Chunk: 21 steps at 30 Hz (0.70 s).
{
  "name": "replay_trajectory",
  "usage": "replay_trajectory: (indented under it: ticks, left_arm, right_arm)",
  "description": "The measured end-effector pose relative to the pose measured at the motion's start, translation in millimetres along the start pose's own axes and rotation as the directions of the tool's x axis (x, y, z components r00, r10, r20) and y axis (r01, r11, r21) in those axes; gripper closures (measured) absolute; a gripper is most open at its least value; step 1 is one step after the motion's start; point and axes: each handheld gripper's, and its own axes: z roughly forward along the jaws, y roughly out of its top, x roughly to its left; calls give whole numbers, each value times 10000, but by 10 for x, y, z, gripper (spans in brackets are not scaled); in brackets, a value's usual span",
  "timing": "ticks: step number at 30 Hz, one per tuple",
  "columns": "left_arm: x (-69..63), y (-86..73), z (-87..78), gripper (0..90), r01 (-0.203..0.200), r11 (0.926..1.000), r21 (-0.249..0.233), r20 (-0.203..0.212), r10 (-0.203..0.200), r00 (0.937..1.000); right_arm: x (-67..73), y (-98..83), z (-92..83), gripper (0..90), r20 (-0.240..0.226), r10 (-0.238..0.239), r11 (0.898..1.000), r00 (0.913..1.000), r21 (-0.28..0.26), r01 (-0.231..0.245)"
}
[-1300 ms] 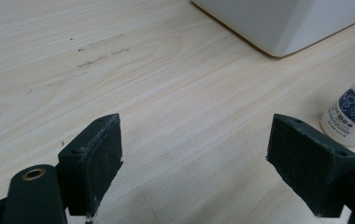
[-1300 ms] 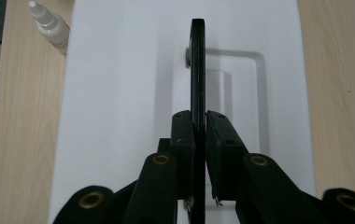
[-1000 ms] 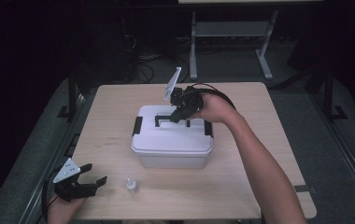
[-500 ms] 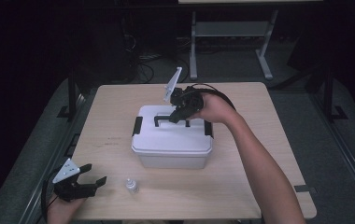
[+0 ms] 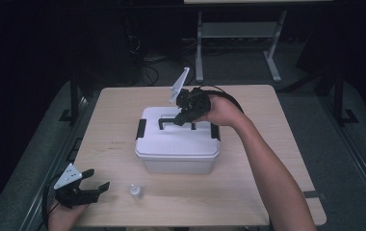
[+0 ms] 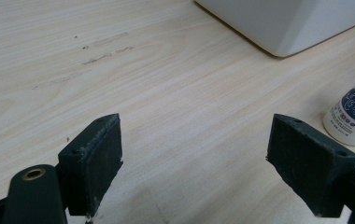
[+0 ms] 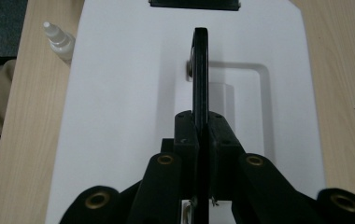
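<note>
Right gripper [image 5: 183, 117], fingers clamped on the black handle [image 7: 200, 70] raised, apparently upright, above the white box [image 5: 177, 144] mid-bench [image 5: 248, 192]. Left gripper [image 5: 90, 186], fingers wide apart and empty, near the small bottle [image 5: 136, 191].

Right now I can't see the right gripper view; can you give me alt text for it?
The right gripper has its jaws clamped on the thin black handle raised from the lid of a white box, seen from above. A small white dropper bottle stands on the wooden table beside the box, at upper left.
</note>
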Motion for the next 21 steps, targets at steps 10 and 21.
replay_trajectory:
  ticks: [10, 21]
  left_arm:
    - [-1, 1, 3, 177, -25, 10000, 26, -3, 25, 10000]
    - [-14, -1, 14, 177, -33, 10000, 72, 51, 32, 10000]
  right_arm:
    - [46, -2, -113, 837, 232, -25, 9998, 9997, -187, 29]
    - [110, -82, -337, 837, 541, 130, 9990, 9985, -443, -106]
